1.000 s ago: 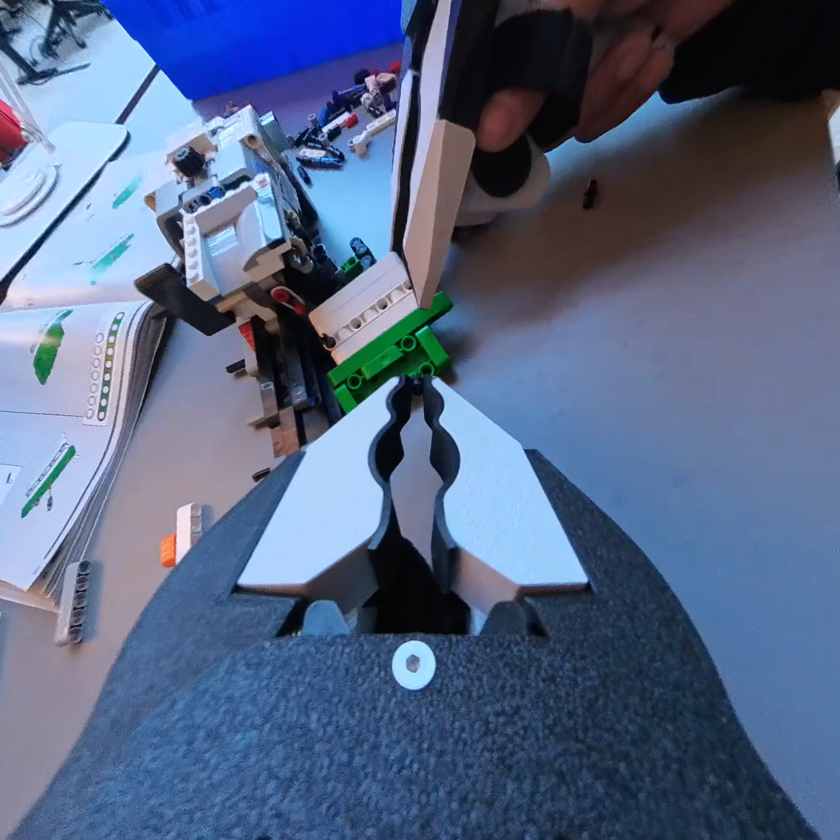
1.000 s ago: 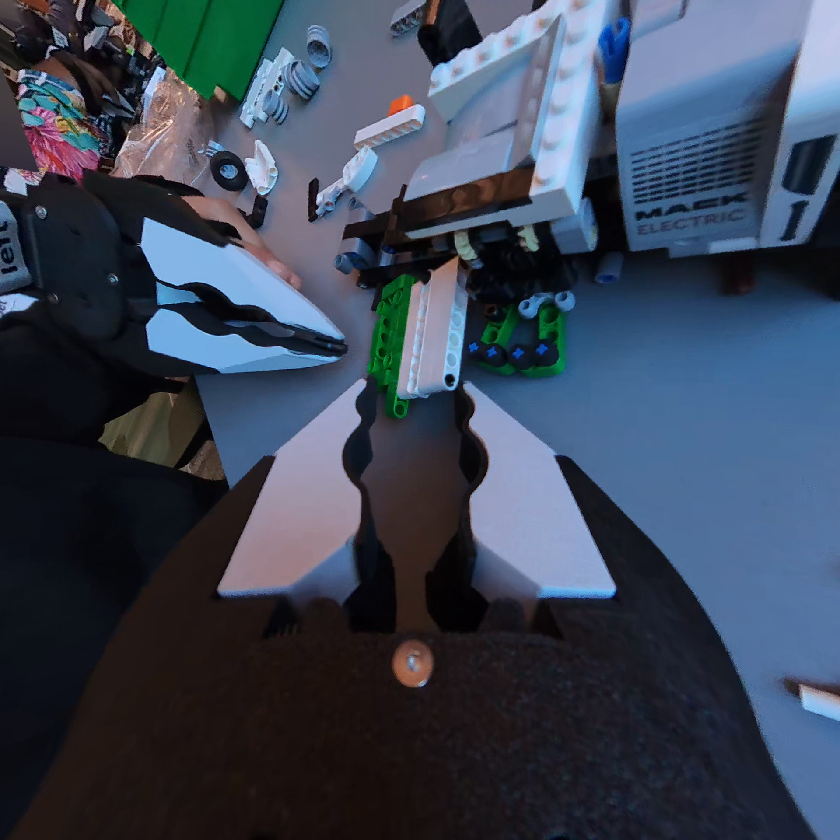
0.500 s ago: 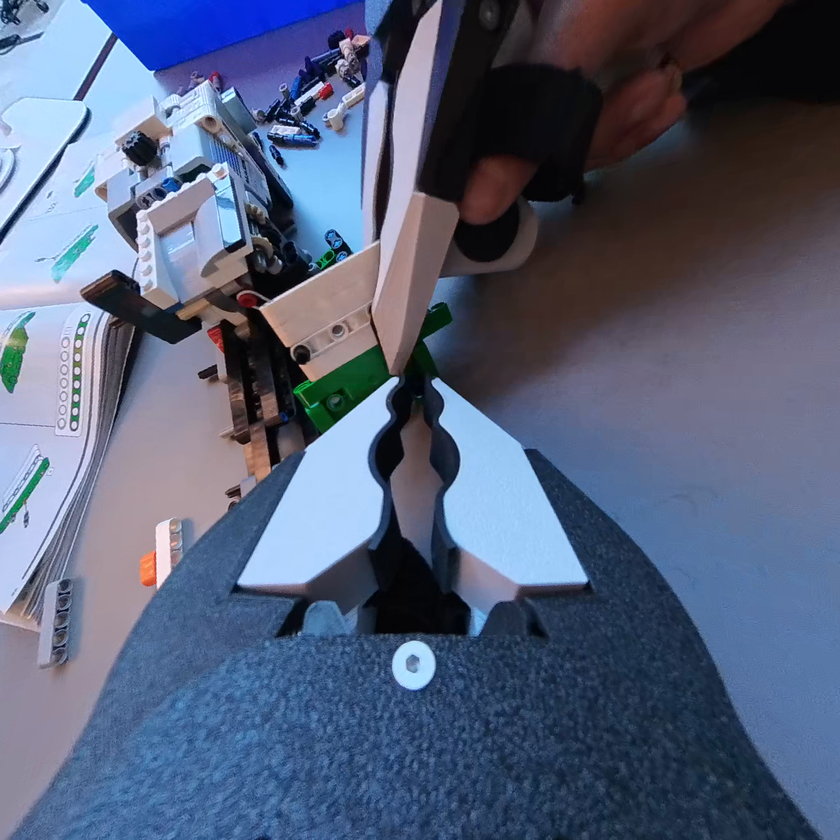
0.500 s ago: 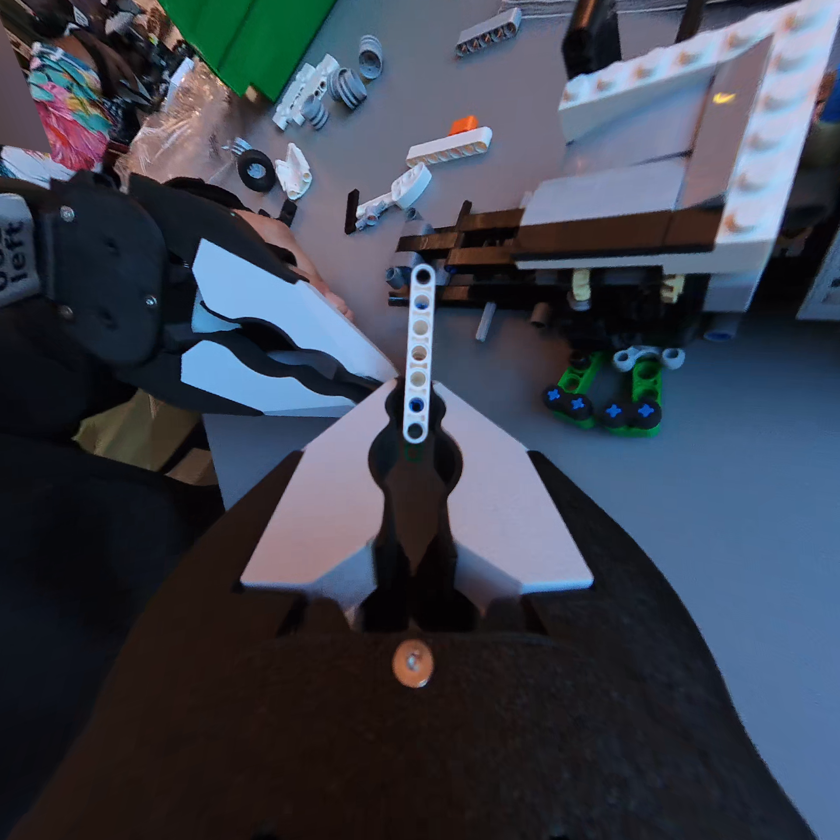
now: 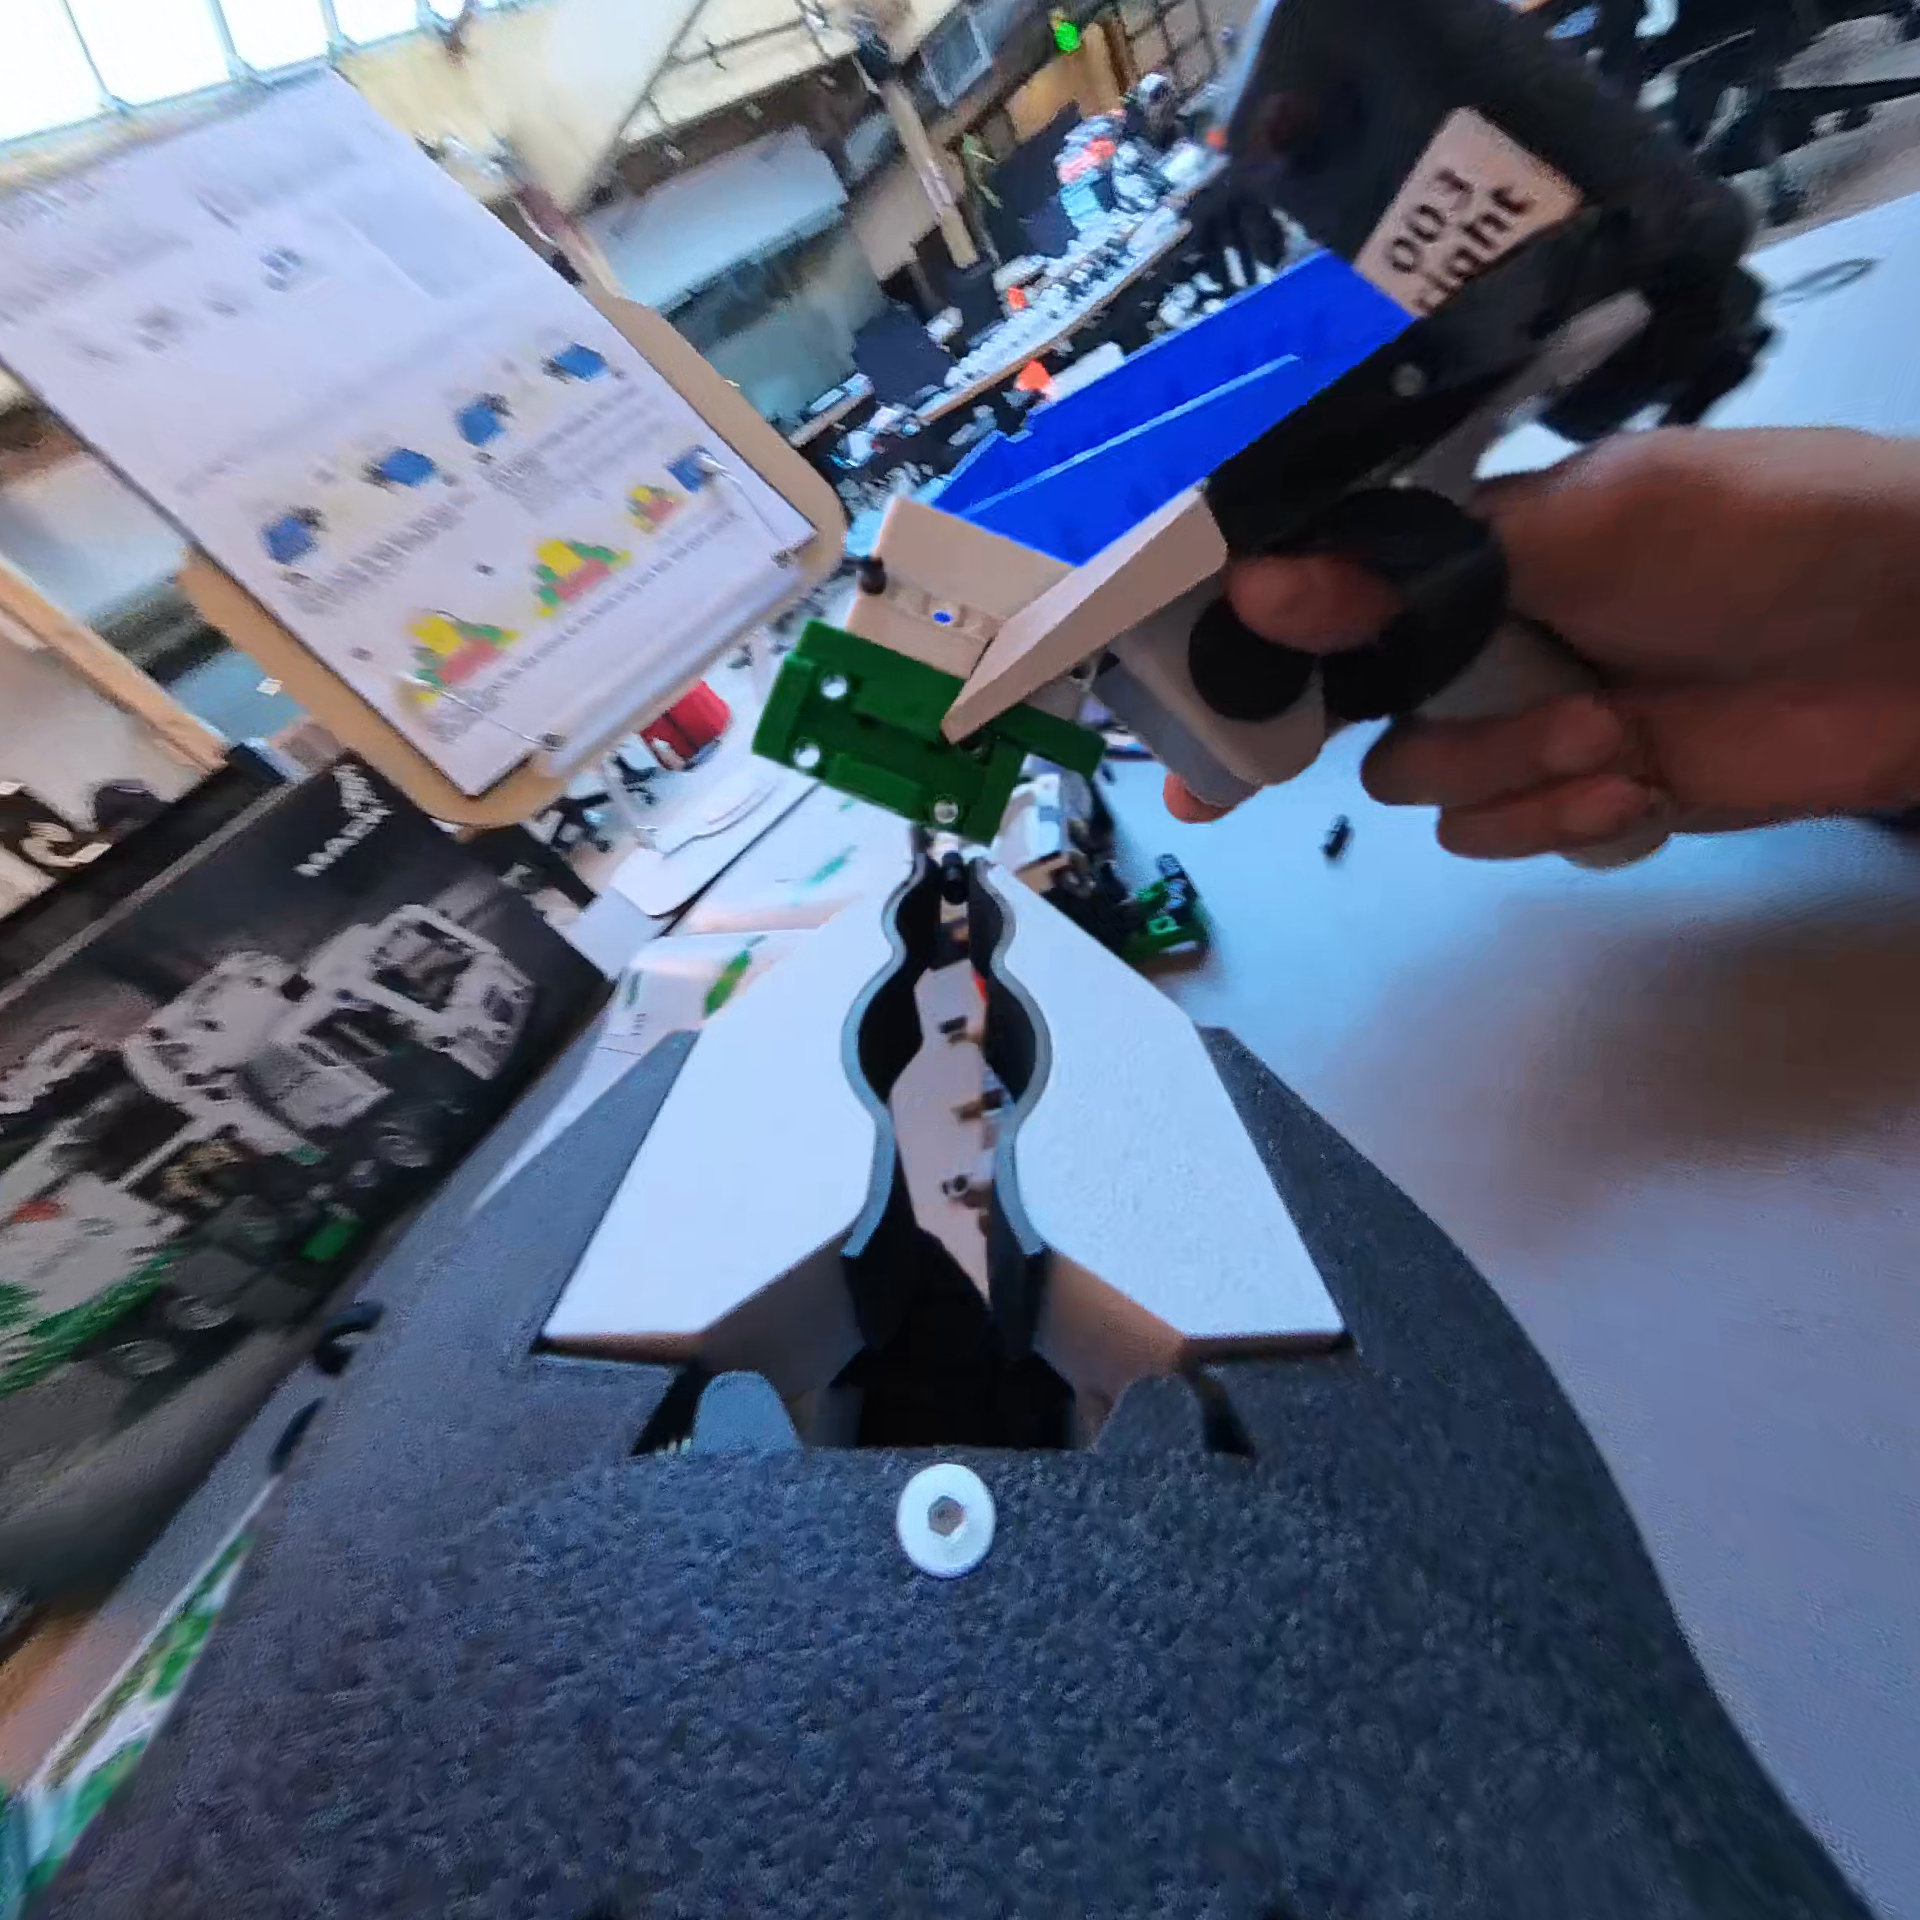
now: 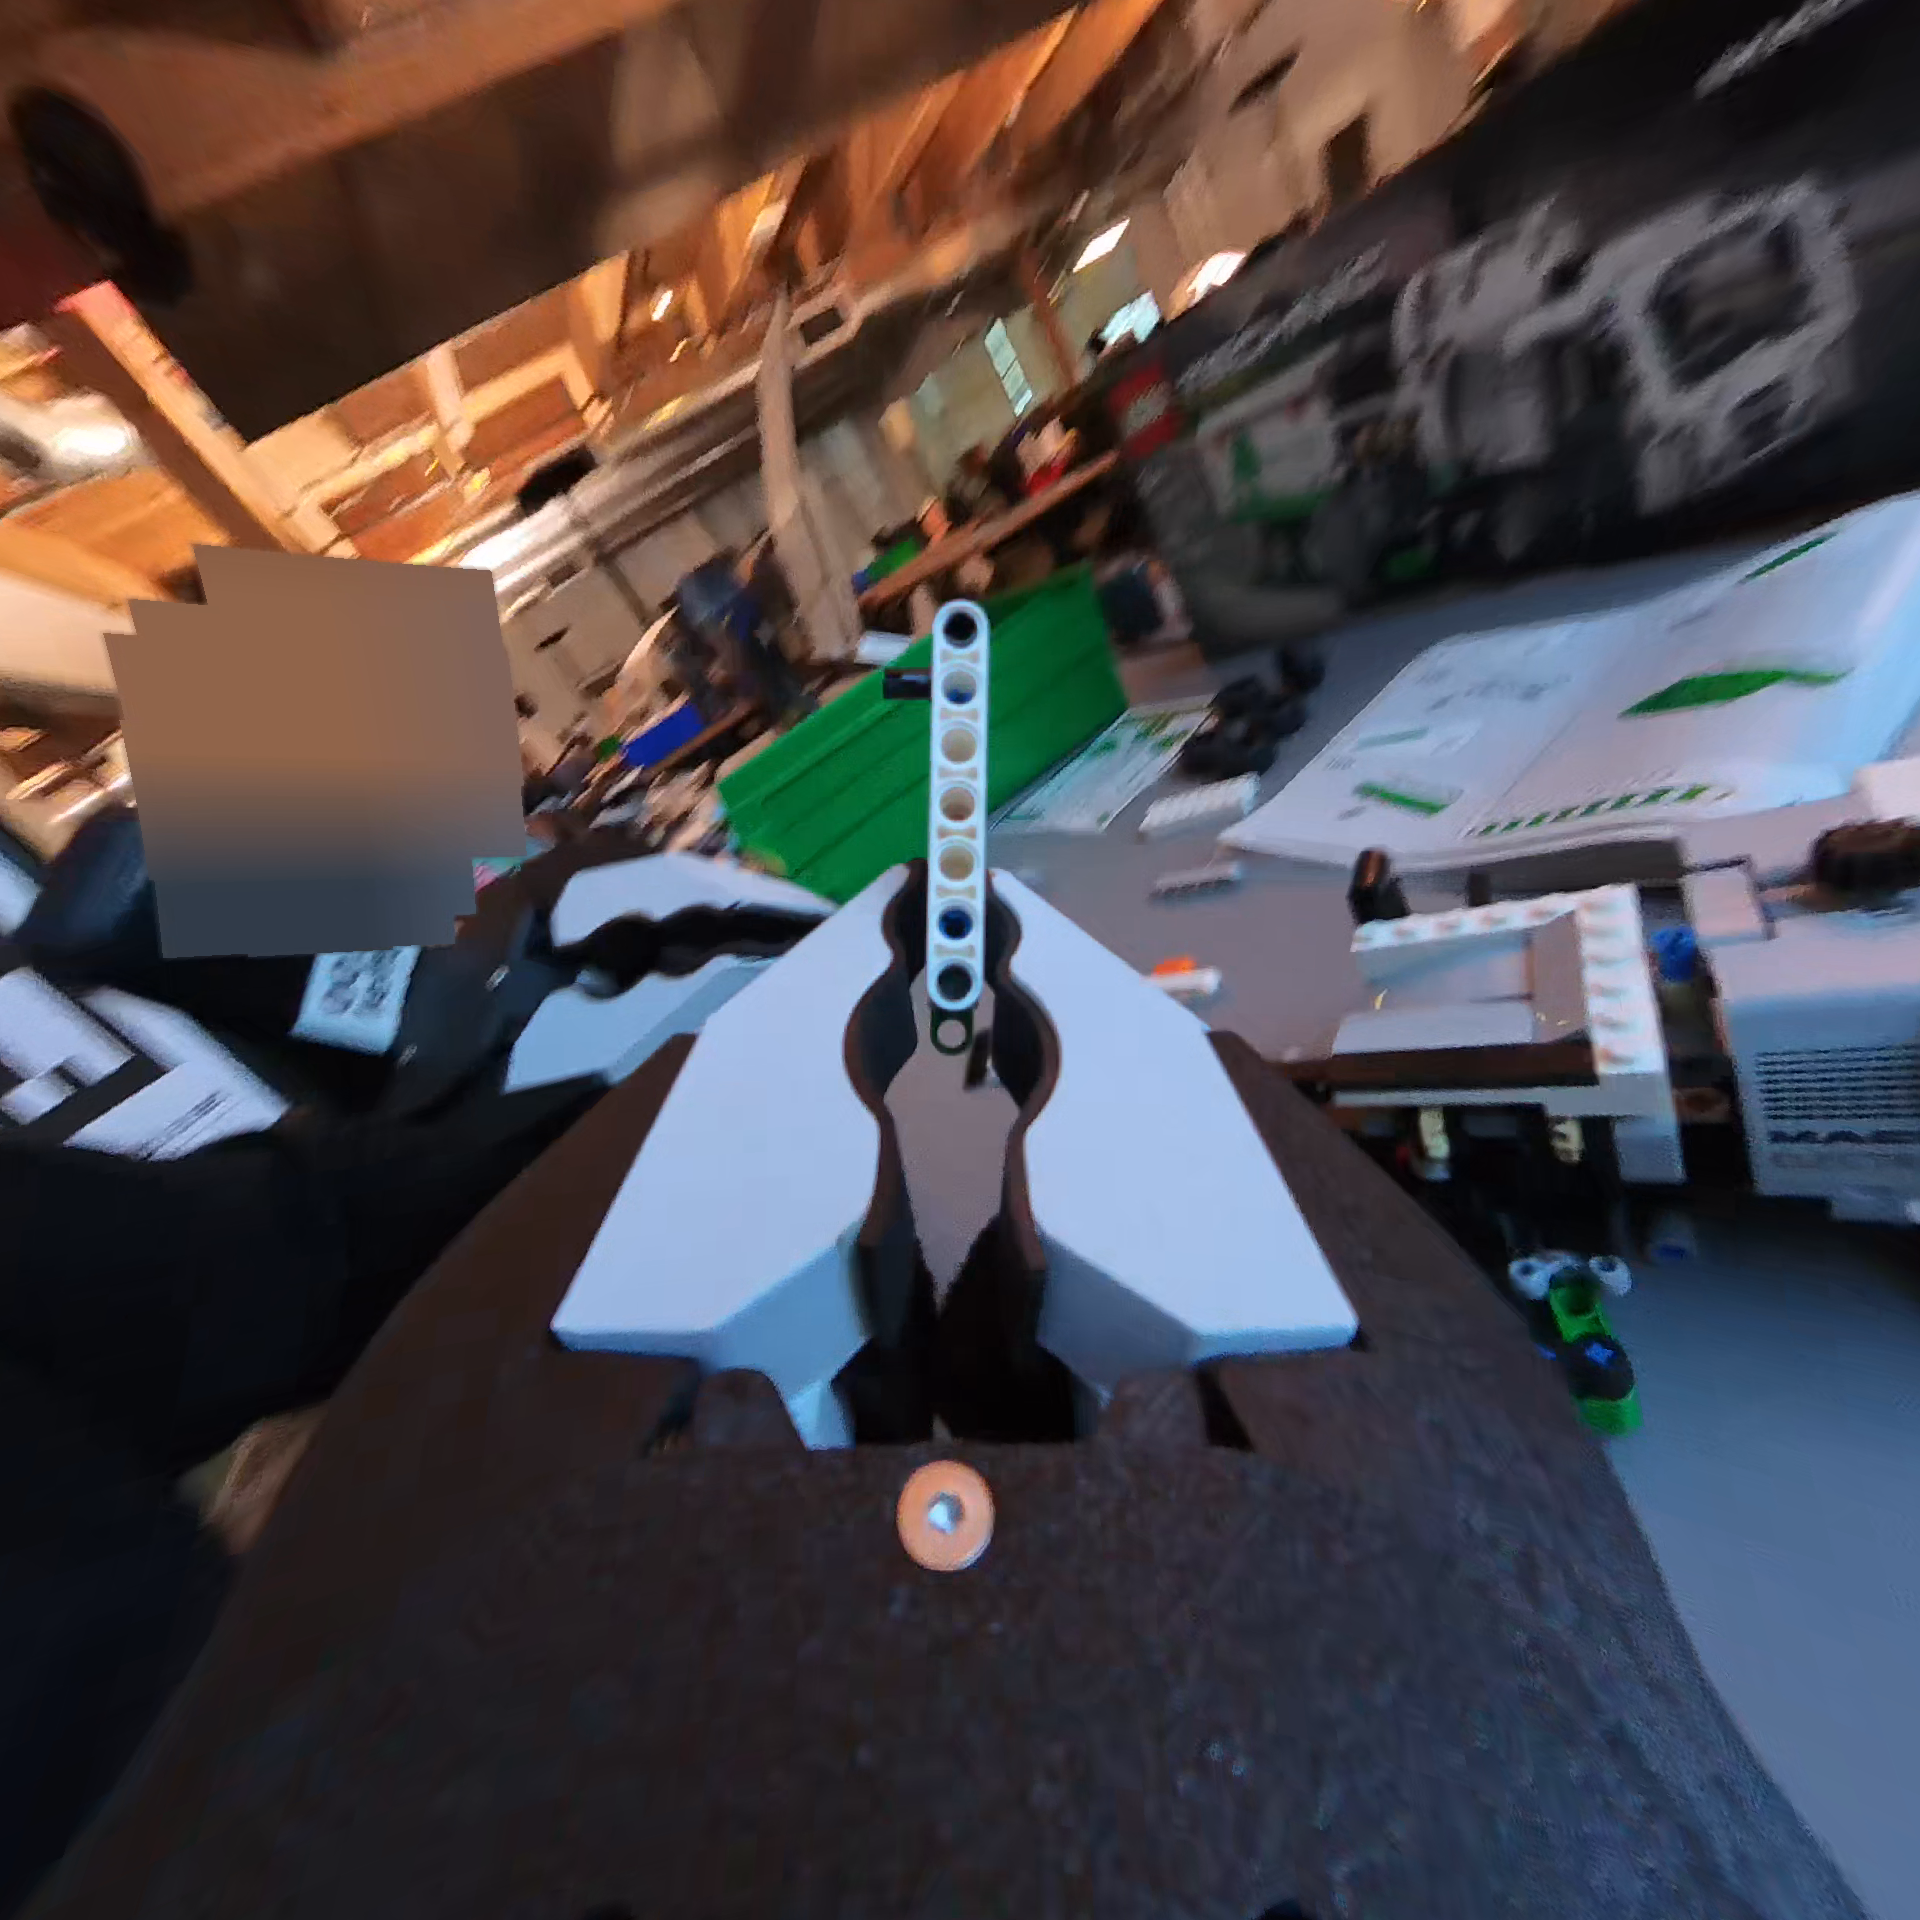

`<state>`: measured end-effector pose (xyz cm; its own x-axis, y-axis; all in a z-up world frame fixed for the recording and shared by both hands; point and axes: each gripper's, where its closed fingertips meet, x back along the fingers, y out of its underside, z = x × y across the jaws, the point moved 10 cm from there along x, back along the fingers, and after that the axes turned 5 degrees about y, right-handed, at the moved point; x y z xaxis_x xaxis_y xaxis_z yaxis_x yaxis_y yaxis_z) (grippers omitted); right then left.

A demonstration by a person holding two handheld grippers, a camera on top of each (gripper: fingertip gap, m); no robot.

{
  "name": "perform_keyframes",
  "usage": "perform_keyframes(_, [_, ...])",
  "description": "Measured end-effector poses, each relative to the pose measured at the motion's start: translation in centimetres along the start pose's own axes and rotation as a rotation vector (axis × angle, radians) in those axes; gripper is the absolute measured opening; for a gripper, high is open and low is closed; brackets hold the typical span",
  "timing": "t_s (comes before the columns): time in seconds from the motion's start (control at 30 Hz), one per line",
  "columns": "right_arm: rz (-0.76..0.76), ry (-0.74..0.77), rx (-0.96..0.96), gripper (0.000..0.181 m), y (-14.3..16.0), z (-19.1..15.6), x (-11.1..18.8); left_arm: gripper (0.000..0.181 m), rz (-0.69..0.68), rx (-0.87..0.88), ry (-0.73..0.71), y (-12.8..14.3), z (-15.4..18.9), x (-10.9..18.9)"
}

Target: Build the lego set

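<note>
Left wrist view: left gripper [image 5: 948,883] nearly closed, nothing clearly held. Green-and-white sub-assembly [image 5: 894,707], on the table a second ago, now airborne in the right gripper [image 5: 961,727].

Right wrist view: right gripper clamps the assembly; its white holed beam [image 6: 958,810] stands upright. Studded truck chassis [image 6: 1517,997] on grey table [image 6: 1766,1403].

White finger faces and a speckled black body are shown on the left gripper [image 5: 951,883] and the right gripper [image 6: 951,904]. A green-and-white brick assembly [image 5: 883,717] is seen, edge-on as a white holed beam [image 6: 958,810]. A blue bin [image 5: 1164,436] and a green bin [image 6: 914,748] are seen.
</note>
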<state>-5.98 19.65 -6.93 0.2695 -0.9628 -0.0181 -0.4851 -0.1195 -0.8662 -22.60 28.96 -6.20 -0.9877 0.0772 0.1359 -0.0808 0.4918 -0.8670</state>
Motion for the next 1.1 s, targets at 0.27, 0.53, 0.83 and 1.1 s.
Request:
perform_keyframes(0.27, [0.165,0.101,0.191,0.007,2.2,-3.8,-1.8,0.003,0.062,0.008,-0.085,-0.4,-0.8,1.1])
perform_keyframes(0.53, [0.238,0.116,0.222,0.007,2.6,-4.5,-1.6,0.003,0.067,0.111,-0.025,-0.3,-1.2,1.1])
perform_keyframes(0.83, [0.229,0.123,0.189,0.007,2.6,-4.0,-1.6,0.003,0.042,0.137,0.0,0.2,-1.2,0.6])
perform_keyframes(1.1, [0.22,0.153,0.245,0.007,2.6,-4.2,-1.5,0.003,0.031,0.204,0.036,0.4,-1.5,0.4])
